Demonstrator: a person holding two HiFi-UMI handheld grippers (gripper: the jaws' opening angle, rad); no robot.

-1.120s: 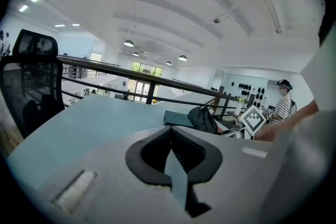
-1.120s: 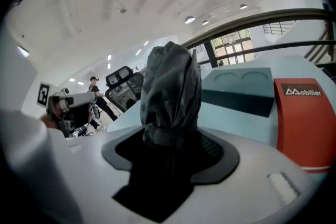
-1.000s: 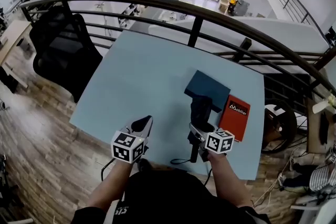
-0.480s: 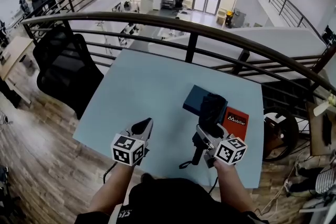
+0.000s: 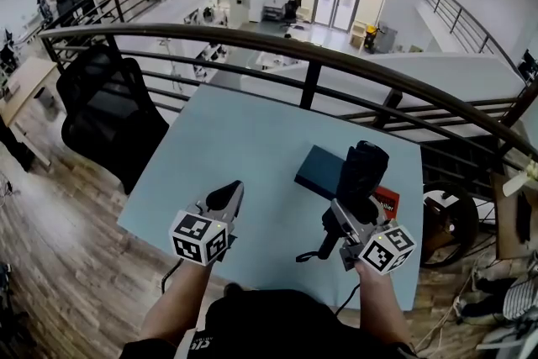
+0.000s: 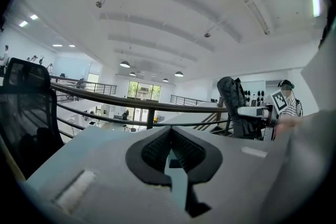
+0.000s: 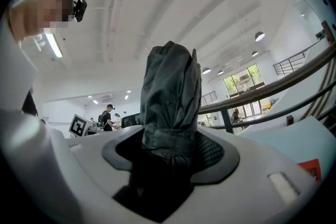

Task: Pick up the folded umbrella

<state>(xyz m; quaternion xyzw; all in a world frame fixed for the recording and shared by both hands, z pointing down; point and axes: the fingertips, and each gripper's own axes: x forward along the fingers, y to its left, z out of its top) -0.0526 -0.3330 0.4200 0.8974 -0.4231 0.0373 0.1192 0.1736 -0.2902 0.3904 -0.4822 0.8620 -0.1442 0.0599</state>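
Head view puts my right tongs [image 5: 346, 219] in the lower right of the frame, closed on the folded umbrella [image 5: 363, 171]. The black bundle stands up out of the jaws and leans a little toward the top of the frame. It is held above the right part of the pale blue table [image 5: 235, 130], not lying on it. Its handle end pokes out below the jaws toward the lower left, with a thin cord loop [image 5: 309, 256] dangling from it. Behind the umbrella a dark blue book [image 5: 319, 171] lies flat on the table. Just to the right of the book, a red booklet [image 5: 387, 202] shows partly past the umbrella.

My left tongs [image 5: 227, 194] sit left of centre in the lower half, over the near edge of the table and well apart from the umbrella. Left gripper view shows their two black pads brought together at the tips with nothing between them. The umbrella rises at the right of that frame, in the other tongs.

Right gripper view shows crinkled umbrella fabric filling the gap between my pads, which press on its sides. The bundle climbs up the centre of the frame.

Beyond the table a dark curved railing [image 5: 252, 34] crosses the upper part of the head view. A black office chair [image 5: 105, 109] stands at the left.
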